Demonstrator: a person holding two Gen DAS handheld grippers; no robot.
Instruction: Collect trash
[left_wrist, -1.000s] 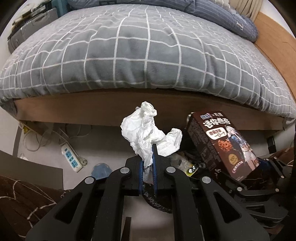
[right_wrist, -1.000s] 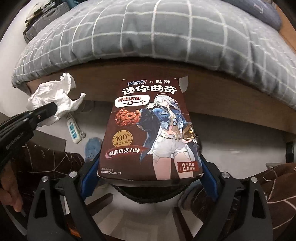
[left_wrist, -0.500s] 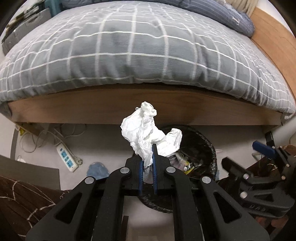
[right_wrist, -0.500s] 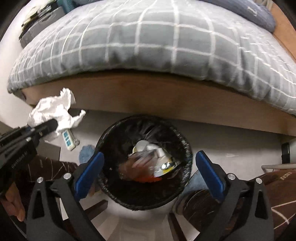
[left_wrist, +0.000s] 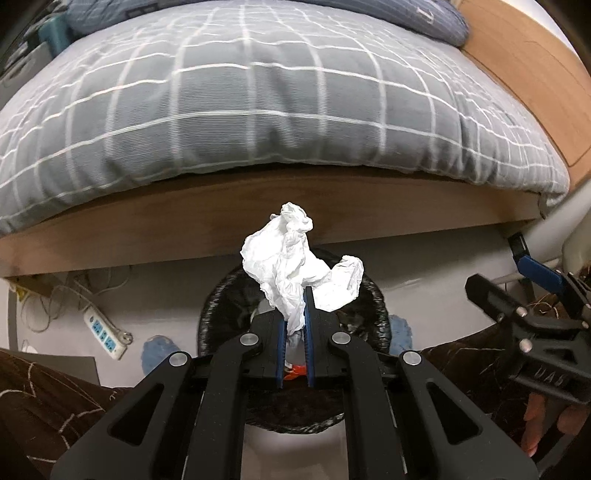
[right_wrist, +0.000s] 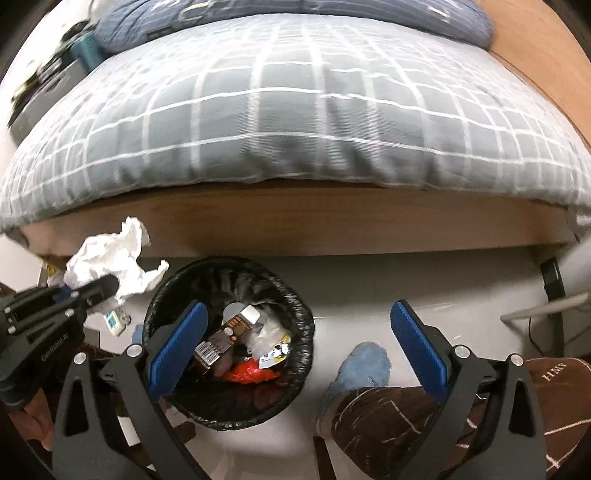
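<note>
My left gripper (left_wrist: 295, 295) is shut on a crumpled white tissue (left_wrist: 295, 266) and hangs over the round bin with a black liner (left_wrist: 218, 306) on the floor by the bed. From the right wrist view the same tissue (right_wrist: 110, 258) sits at the upper left of the bin (right_wrist: 295, 306), above its rim. The brown cookie box (right_wrist: 225, 338) lies inside the bin among other rubbish. My right gripper (right_wrist: 299, 314) stands wide open with nothing between its blue pads (right_wrist: 419, 347), to the right of the bin's middle.
A bed with a grey checked duvet (left_wrist: 258, 103) and a wooden frame (left_wrist: 332, 214) stands behind the bin. A white power strip (left_wrist: 105, 334) with cables lies on the floor at left. The person's brown-trousered legs (right_wrist: 406, 417) and blue slippers (right_wrist: 364, 369) flank the bin.
The right gripper let go of the cookie box, which fell into the bin, then shifted right. The left gripper carried the tissue to the right, over the bin.
</note>
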